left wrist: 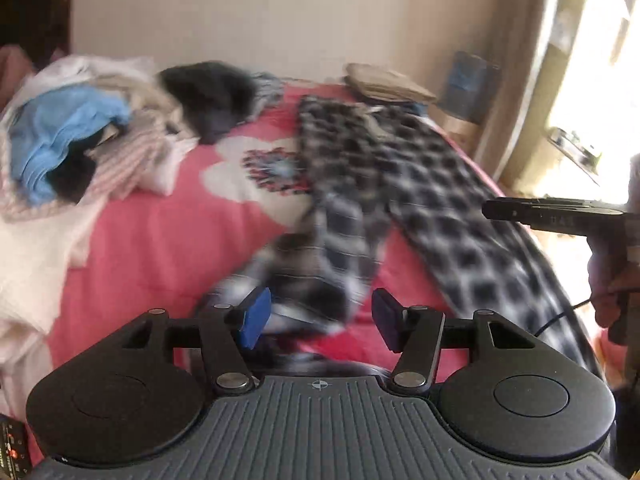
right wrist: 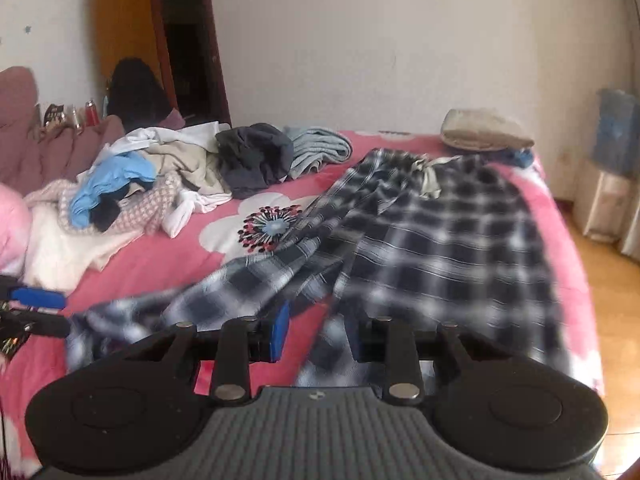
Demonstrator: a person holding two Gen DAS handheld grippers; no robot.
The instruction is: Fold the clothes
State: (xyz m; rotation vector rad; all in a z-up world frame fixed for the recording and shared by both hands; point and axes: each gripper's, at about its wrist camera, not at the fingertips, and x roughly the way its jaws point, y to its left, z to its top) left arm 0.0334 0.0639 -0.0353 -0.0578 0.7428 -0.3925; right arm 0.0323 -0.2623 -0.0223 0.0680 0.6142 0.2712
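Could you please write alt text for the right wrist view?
The right gripper hangs open over a plaid shirt spread on a pink bedspread; a heap of clothes lies behind, to the left.

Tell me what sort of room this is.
Most likely a home bedroom: a bed under a pink floral bedspread, a pile of unfolded clothes on it, and a wooden door behind.

You see daylight glaring white from a window (left wrist: 592, 80) at right, motion blur smearing the plaid shirt (right wrist: 420, 240), and fisheye-curved edges.
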